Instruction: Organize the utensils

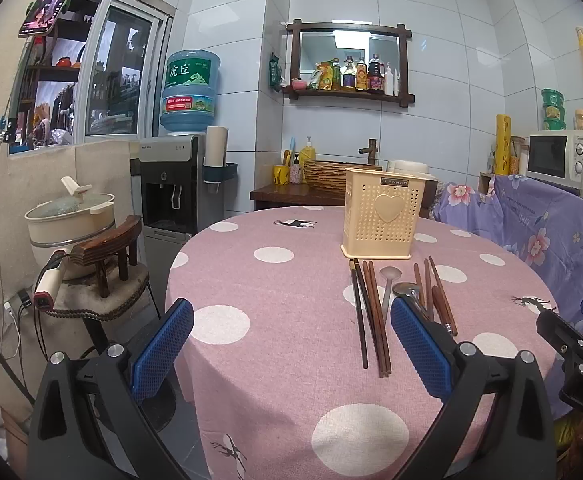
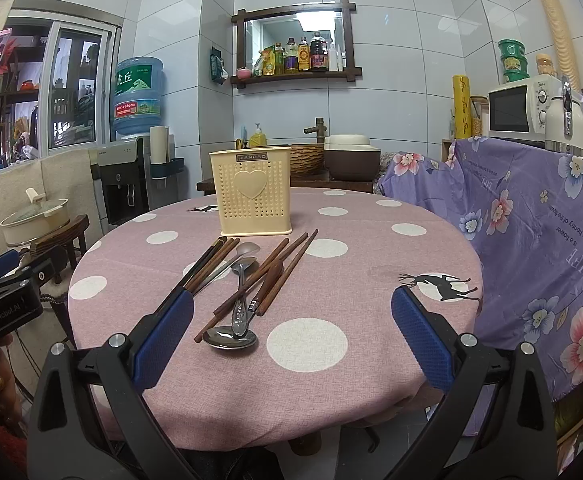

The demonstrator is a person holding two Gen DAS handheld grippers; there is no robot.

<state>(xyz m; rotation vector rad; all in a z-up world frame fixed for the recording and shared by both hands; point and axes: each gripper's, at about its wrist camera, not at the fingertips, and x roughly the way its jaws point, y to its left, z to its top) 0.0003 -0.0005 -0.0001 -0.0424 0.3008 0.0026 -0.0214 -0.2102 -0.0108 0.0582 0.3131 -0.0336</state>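
In front of the cream perforated plastic utensil holder with a heart on its face (image 1: 383, 218), on the round table under its pink polka-dot cloth (image 1: 259, 320), we saw through the left wrist camera dark wooden chopsticks (image 1: 375, 316) lying flat beside the holder. Our left gripper (image 1: 291, 354) stood wide and held nothing. We judged the sticks light, stiff and thin, best pinched mid-length.

Nearer us than the holder (image 2: 251, 196), in the right wrist view, lay a steel spoon (image 2: 237, 326) crossed over brown chopsticks (image 2: 269, 276); we judged it smooth and slippery, its handle the best hold. Our right gripper (image 2: 291, 354) gaped empty. The soft cloth (image 2: 371, 272) could bunch. Behind the holder stood a white tiled wall (image 2: 391, 32).
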